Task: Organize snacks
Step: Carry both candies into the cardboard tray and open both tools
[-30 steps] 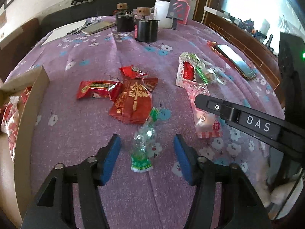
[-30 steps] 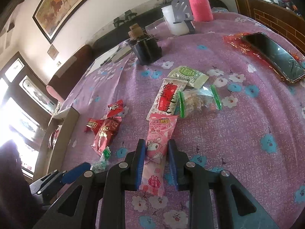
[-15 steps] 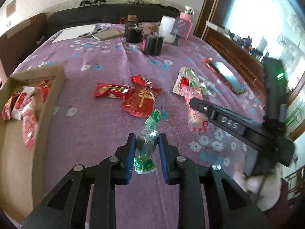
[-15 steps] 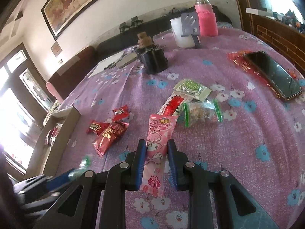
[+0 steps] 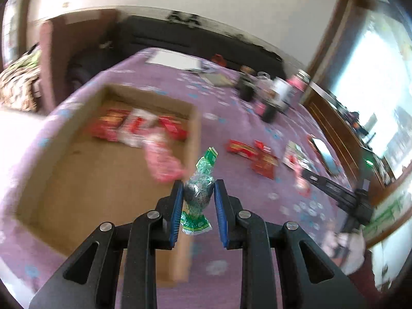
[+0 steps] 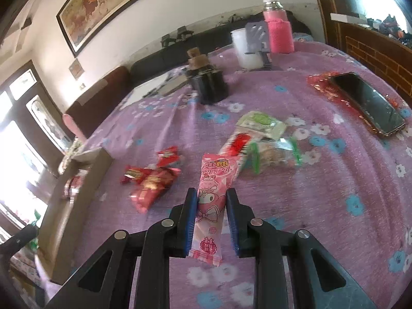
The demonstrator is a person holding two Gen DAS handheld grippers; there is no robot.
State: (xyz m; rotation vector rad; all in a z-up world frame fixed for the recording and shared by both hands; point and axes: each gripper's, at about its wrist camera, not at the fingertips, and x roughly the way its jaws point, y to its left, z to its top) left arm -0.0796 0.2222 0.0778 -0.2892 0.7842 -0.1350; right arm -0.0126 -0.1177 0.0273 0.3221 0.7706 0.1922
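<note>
Your left claw (image 5: 197, 200) pinches a green candy (image 5: 199, 193) by the box (image 5: 191, 134); right claw (image 6: 209, 213) grips a pink pack (image 6: 212, 200); some snacks boxed; several left on the counter (image 6: 322, 193).

Daylight floods both fisheye views: a blown-out window (image 5: 373, 82) glares at the right edge of the left wrist frame, glass doors (image 6: 23, 139) burn white at the left edge of the right. Motion blur smears the left view's box (image 5: 108, 154) and table (image 5: 231, 118) (only the gripper (image 5: 198, 193) stays sharp). Edges bow and darken at the corners.
</note>
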